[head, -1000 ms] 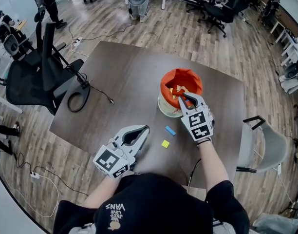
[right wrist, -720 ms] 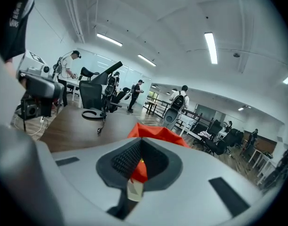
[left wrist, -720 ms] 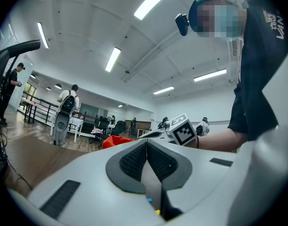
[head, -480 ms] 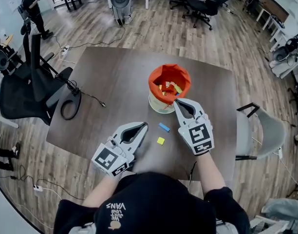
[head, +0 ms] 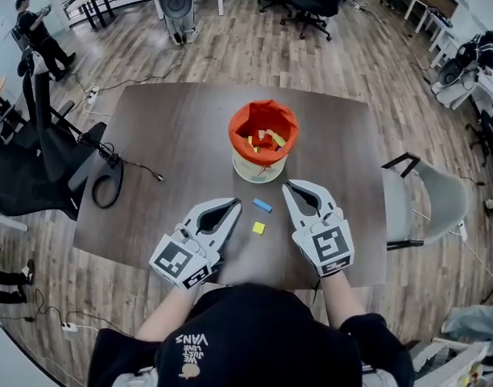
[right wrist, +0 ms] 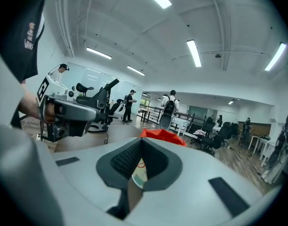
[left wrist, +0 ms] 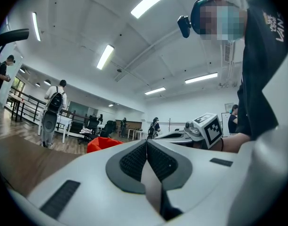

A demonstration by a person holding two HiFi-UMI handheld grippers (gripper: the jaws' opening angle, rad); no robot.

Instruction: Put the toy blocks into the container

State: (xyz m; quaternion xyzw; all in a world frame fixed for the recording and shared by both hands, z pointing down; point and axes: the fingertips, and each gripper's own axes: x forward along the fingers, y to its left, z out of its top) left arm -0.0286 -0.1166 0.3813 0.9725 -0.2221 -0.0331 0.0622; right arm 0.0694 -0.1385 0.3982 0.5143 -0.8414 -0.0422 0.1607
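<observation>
An orange-lined container (head: 263, 127) stands mid-table with several coloured blocks inside. A blue block (head: 263, 205) and a yellow block (head: 258, 227) lie on the brown table (head: 174, 135) in front of it, between my two grippers. My left gripper (head: 235, 203) is shut and empty, its tip just left of the blue block. The right gripper (head: 286, 185) is also shut and empty, with its tip near the container's base. In the left gripper view the jaws (left wrist: 147, 142) meet, with the container (left wrist: 100, 144) beyond. The right gripper view shows closed jaws (right wrist: 141, 141) aimed at the container (right wrist: 164, 137).
A black cable loop (head: 108, 182) lies at the table's left edge. Black office chairs (head: 33, 164) stand to the left and a grey chair (head: 430, 204) to the right. The table's near edge runs just under both grippers.
The right gripper has drawn back from over the container's mouth toward the near edge, and its jaws are now closed. The left gripper has barely shifted.
</observation>
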